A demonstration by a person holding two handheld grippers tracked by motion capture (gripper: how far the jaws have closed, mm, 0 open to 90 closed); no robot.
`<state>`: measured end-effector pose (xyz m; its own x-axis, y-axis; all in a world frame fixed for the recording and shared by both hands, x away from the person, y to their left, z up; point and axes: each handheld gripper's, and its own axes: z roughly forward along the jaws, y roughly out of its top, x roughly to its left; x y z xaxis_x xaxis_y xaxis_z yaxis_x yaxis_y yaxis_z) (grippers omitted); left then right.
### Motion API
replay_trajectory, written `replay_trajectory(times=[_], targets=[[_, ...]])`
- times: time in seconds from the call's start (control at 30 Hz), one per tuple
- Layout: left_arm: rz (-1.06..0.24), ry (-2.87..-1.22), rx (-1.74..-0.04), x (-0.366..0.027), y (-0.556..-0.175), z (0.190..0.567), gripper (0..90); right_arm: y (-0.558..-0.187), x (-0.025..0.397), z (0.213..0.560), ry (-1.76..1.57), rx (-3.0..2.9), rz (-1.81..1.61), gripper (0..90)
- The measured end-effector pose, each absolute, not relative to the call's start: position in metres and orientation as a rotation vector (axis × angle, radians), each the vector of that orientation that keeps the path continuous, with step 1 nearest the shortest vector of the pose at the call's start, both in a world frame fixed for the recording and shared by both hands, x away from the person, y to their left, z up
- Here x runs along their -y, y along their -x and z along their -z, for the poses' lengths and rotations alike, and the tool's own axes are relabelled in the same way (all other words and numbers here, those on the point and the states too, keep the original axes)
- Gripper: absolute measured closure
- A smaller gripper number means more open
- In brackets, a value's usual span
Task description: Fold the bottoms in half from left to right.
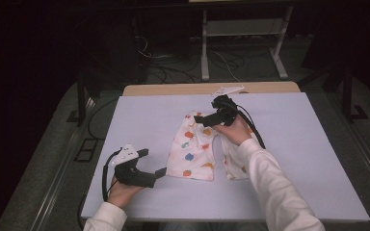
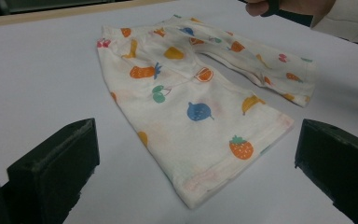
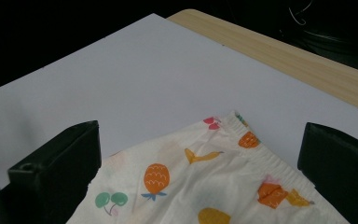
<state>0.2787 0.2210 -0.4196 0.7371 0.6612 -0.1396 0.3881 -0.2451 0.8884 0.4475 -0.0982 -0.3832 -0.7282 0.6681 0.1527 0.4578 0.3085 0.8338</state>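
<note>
Little white kids' pants [image 1: 192, 151] with a fruit print (strawberry, pineapple, cherries) lie flat mid-counter [image 1: 139, 115], legs pointing toward the near edge, waistband at the far end. Right claw [image 1: 203, 119] hovers at the waistband, jaws apart, maybe touching it. Left claw [image 1: 152, 162] sits just left of the near hem, also wide open.

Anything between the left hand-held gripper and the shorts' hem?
No: just bare white sheet between the left hand-held gripper and the shorts, per the left gripper view.
</note>
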Motion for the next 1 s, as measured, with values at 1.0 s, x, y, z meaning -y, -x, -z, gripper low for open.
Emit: replay_trajectory(times=[1.0], targets=[[-0.32, -1.864, -0.805, -0.221, -0.278, 0.419, 0.0, -0.473, 0.054, 0.401, -1.041, -2.333, -1.358, 0.0]])
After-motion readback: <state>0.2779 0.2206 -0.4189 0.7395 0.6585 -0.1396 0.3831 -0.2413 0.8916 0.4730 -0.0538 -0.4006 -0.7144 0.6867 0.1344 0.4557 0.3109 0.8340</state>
